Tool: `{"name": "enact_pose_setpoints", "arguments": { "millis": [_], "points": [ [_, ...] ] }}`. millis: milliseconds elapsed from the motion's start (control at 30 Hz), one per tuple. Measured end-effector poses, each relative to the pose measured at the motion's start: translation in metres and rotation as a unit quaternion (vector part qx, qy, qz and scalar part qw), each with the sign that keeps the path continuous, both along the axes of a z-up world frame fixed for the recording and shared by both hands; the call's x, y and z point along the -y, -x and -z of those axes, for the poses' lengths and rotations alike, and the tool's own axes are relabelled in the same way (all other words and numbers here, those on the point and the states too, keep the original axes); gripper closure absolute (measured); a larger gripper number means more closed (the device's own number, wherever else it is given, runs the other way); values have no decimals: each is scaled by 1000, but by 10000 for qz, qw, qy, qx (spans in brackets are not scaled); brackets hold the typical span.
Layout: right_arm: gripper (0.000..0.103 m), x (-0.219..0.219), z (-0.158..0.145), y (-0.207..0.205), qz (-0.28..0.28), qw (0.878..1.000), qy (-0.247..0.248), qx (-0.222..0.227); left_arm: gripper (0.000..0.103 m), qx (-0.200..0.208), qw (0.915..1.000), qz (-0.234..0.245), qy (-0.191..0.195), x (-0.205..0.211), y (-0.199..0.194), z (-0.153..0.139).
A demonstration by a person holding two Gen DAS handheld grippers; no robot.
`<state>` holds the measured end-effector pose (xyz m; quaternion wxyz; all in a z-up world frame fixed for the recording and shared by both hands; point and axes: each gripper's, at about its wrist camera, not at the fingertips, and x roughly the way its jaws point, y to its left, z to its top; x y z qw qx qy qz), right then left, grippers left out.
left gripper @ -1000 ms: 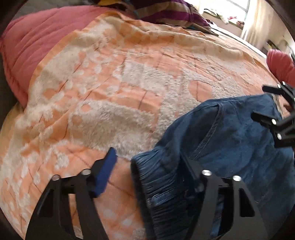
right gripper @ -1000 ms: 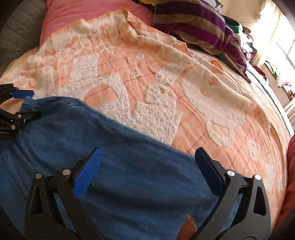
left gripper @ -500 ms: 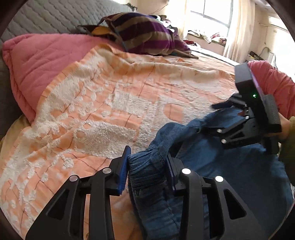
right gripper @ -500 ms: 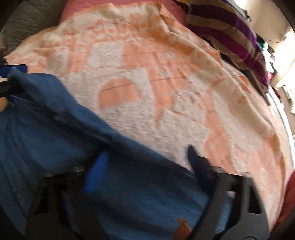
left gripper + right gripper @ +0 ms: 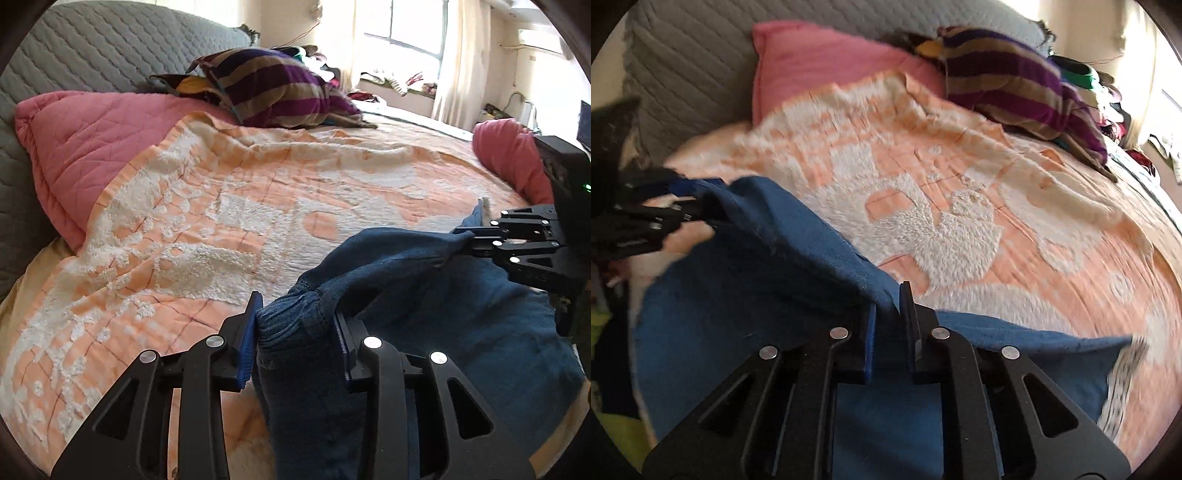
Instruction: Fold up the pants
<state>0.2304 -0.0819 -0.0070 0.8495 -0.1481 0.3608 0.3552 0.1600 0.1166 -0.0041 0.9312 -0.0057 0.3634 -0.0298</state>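
The blue denim pants lie at the near edge of the bed, with their upper edge lifted. My left gripper is shut on the ribbed elastic waistband corner. My right gripper is shut on the pants' edge farther along. The fabric hangs taut between the two. In the left wrist view the right gripper shows at the right, pinching the cloth. In the right wrist view the left gripper shows at the left, blurred.
An orange and white chenille blanket covers the bed. A pink quilted pillow and a purple striped pillow lie at the grey headboard. Another pink cushion lies at the right.
Both grippers closed on the pants' edge and lifted it off the bed. One second ago both were open over the flat pants.
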Motion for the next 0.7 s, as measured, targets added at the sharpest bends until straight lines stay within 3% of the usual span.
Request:
{"name": "enact_pose_setpoints", "arguments": {
  "millis": [333,467,700],
  "points": [
    [100,20,-18,115,-439,9980,-461,-43,70,-128,9992,338,178,6,60,-11],
    [100,13,-5,155,-687,9971,-275,-145,70,-291,9981,423,326,2,88,-3],
    [100,5,20,184,-832,9945,-240,-597,67,-690,9968,373,132,1,112,17]
  ]
}}
